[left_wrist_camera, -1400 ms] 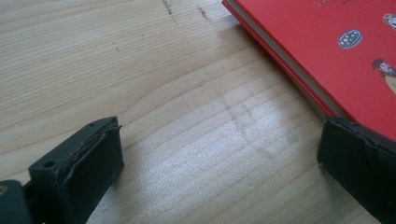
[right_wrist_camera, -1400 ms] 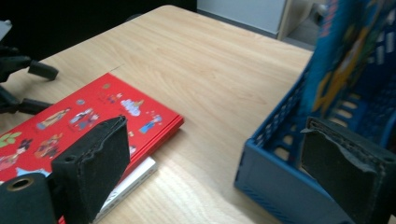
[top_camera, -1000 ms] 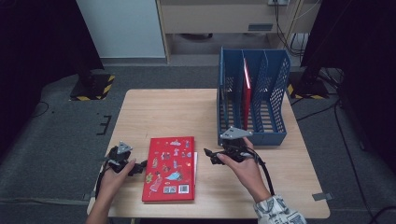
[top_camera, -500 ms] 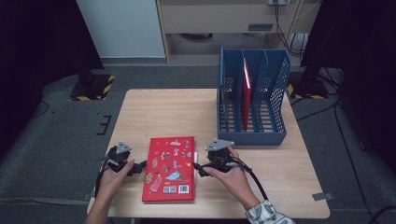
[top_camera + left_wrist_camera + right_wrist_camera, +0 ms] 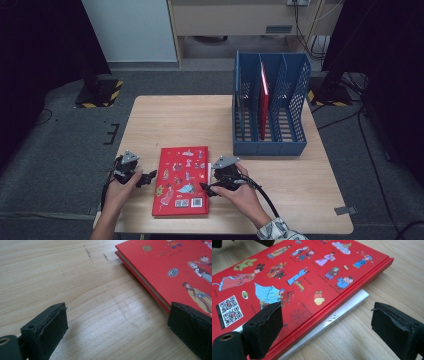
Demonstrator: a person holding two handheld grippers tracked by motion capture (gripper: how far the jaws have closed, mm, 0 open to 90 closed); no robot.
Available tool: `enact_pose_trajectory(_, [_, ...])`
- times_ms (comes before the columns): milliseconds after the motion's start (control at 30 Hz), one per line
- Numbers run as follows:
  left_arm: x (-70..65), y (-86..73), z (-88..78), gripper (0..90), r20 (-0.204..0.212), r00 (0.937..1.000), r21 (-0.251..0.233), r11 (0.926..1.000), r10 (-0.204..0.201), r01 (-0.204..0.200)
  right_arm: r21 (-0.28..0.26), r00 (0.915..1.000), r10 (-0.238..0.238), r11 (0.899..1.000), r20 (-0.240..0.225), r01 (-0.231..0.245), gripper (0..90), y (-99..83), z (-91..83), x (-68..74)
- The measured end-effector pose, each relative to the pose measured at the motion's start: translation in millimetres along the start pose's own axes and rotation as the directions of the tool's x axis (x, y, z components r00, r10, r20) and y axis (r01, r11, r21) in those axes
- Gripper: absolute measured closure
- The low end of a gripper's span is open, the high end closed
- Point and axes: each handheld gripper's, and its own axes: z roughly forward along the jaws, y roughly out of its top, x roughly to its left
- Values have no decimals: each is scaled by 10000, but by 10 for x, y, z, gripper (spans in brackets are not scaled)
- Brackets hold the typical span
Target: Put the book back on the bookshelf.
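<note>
The red book (image 5: 182, 181) lies flat on the surface (image 5: 300, 180). Both jaws stand apart: the right hand-held gripper (image 5: 325, 322) straddles its spine edge, the left hand-held gripper (image 5: 117, 327) waits beside. A shallow bite could push the book away.

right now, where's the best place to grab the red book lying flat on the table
Probably its long spine edge, from the right. The red book lies flat, and the right gripper already has open jaws straddling that edge, one over the cover, one beside it on the table. A white book underneath props it slightly.
</note>
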Motion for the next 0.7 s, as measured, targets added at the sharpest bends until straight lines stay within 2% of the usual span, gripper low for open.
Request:
enact_pose_trajectory(233, [-56,45,-43,29,434,9990,-481,9988,-81,101,140,9999,-7,9999,-159,9,96,-37,59,47])
enact_pose_trajectory(433, [-101,68,-74,31,751,9971,-598,9981,-126,171,210,9996,-78,9997,-286,84,91,-38,71,75])
enact_pose_trajectory(700, [-176,103,-50,36,1082,9941,-605,9982,106,-40,280,9988,-24,9996,-496,38,90,-78,56,102])
